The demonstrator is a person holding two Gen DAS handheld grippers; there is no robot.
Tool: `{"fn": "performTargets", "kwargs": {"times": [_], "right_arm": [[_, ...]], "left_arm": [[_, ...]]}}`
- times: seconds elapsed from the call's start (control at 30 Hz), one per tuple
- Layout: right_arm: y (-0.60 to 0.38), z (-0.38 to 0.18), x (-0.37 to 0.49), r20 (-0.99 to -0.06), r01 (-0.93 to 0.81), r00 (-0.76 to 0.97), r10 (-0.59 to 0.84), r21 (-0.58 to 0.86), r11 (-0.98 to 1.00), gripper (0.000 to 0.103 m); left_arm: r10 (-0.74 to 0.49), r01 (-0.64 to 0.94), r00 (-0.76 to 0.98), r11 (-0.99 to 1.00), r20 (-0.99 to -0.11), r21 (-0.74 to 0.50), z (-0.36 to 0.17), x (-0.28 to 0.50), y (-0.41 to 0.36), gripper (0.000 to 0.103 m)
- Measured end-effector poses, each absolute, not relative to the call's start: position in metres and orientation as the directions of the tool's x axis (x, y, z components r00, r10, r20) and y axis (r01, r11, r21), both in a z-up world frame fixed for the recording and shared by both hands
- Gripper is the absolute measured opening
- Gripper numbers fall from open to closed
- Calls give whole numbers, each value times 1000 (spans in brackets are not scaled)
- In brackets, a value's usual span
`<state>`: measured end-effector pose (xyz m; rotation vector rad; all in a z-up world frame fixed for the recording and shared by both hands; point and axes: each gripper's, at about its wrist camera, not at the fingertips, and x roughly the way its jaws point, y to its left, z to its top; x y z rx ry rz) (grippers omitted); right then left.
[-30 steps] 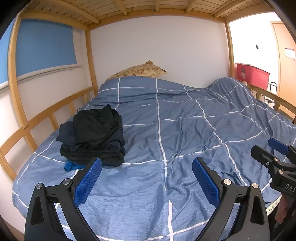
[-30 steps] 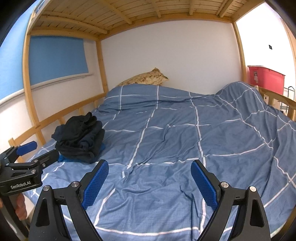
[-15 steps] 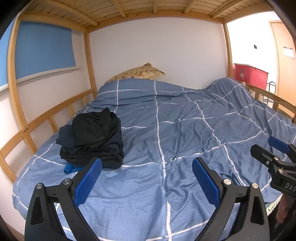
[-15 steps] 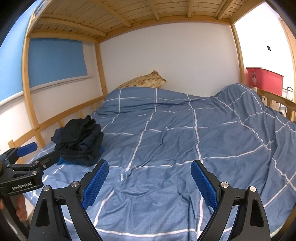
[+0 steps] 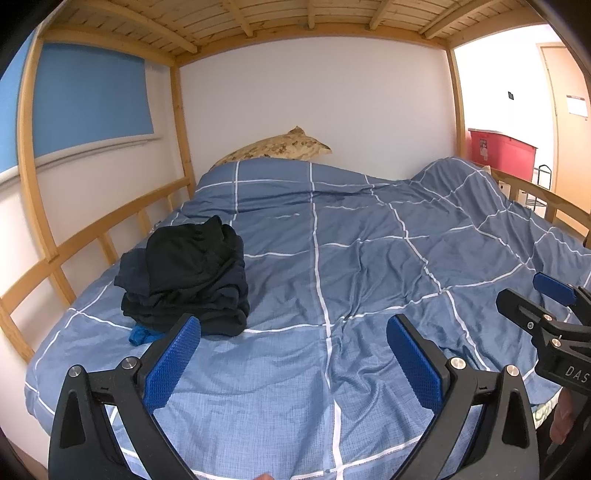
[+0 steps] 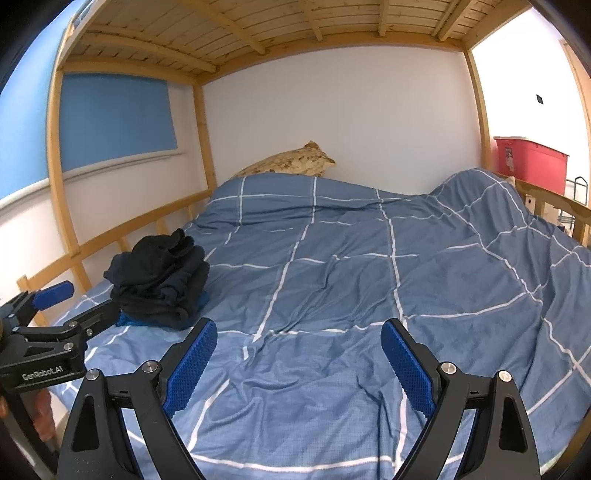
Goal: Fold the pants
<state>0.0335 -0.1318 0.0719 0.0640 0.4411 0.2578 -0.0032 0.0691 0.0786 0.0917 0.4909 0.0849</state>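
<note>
A stack of dark folded pants (image 5: 184,280) lies on the left side of the bed, on the blue checked duvet (image 5: 351,258); it also shows in the right wrist view (image 6: 159,284). A blue garment (image 5: 142,334) peeks out under the stack. My left gripper (image 5: 293,339) is open and empty, held over the bed's near edge, just right of the stack. My right gripper (image 6: 299,345) is open and empty, over the near middle of the duvet (image 6: 351,277). Each gripper shows at the side of the other's view.
A patterned pillow (image 5: 277,147) lies at the head by the white wall. Wooden rails (image 5: 92,236) run along the left side, and a rail (image 5: 546,195) on the right. The upper bunk's slats (image 5: 295,18) hang overhead. A red bin (image 5: 502,147) stands beyond the bed.
Both views have drifted slightly down and back from the bed; the stack sits a little higher in view. Both grippers stay open and empty.
</note>
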Motion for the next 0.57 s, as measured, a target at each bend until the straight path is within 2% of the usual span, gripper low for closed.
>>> {"fn": "performTargets", "kwargs": {"times": [0.57], "right_arm": [[-133,71,33,-414,-229,874,255,110,967,91]], "left_arm": [[105,-56,884,991,-455,120,80,-7,63,102]]}}
